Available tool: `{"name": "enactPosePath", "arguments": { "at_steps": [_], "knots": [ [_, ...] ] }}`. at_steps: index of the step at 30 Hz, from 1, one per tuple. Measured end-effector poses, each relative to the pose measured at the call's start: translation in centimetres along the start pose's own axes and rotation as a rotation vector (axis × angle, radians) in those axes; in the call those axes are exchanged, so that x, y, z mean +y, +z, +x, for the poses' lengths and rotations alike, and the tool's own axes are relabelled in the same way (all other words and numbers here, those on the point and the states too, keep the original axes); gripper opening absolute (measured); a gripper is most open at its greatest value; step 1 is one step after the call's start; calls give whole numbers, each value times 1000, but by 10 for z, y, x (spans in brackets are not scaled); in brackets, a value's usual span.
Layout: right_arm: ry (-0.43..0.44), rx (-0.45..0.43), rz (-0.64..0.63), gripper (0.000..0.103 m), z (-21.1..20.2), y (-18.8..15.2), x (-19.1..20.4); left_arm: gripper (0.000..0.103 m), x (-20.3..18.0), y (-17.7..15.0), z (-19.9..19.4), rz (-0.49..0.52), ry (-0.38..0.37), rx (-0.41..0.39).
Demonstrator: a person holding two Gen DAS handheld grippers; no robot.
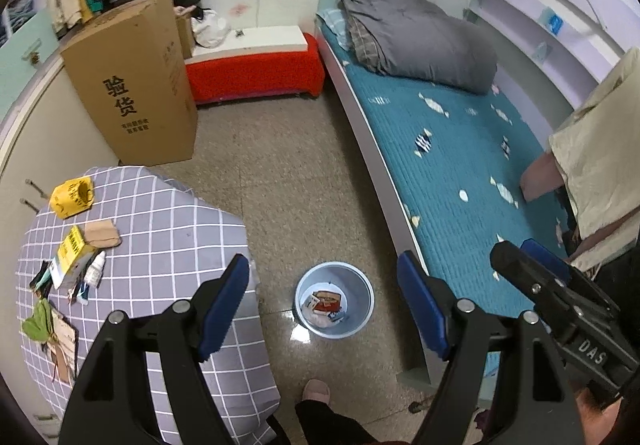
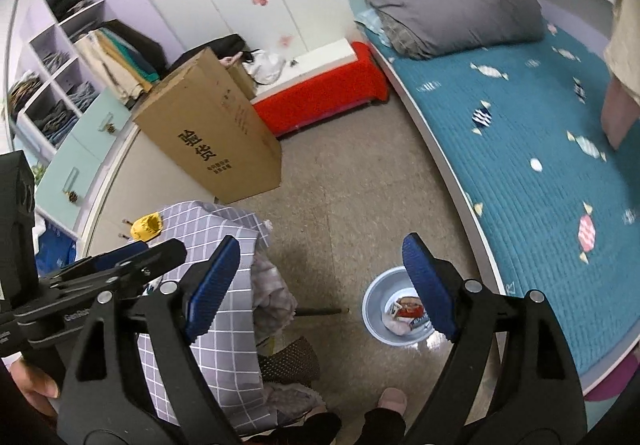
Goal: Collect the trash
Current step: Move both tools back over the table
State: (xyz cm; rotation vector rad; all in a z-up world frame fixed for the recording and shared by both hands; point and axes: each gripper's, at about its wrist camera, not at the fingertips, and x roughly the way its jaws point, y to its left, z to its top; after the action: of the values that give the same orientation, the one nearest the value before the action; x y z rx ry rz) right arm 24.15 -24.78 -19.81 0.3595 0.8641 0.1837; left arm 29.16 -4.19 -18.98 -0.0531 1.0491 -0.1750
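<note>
The bench under the grey checked cloth carries light litter: a crumpled yellow plastic bag, soft, pinch a fold; a stiff yellow-and-white carton, grip its edges. The pale blue bucket holds wrappers. Both the left gripper and the right gripper have their fingers apart, empty.

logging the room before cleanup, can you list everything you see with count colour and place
bin: 1, pale blue, on floor between table and bed, wrappers inside
table: 1, grey checked cloth, left of bin
yellow bag: 1, far edge of table
yellow box: 1, yellow and white, on table
brown paper: 1, on table beside the box
small bottle: 1, white, by the box
green scrap: 1, near edge of table
cardboard box: 1, brown, upright behind table
bench: 1, red with white top, by wall
bed: 1, teal cover, right
grey duvet: 1, folded at bed head
left tool: open, empty
right tool: open, empty
foot: 1, pink slipper, bottom
</note>
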Motion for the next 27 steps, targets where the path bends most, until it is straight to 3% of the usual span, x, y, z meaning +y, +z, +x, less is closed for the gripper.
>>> {"name": "enactPosePath", "arguments": {
  "at_steps": [8, 13, 20, 27],
  "knots": [
    [90, 34, -101, 82, 5, -7, 52, 75, 45, -27, -35, -121, 35, -64],
    [161, 97, -173, 83, 26, -23, 106, 75, 90, -52, -53, -212, 77, -64],
    [236, 186, -253, 83, 56, -57, 187, 76, 181, -92, -81, -366, 127, -60],
    [258, 277, -312, 83, 90, -101, 260, 76, 286, -129, -89, -539, 140, -16]
  ]
}}
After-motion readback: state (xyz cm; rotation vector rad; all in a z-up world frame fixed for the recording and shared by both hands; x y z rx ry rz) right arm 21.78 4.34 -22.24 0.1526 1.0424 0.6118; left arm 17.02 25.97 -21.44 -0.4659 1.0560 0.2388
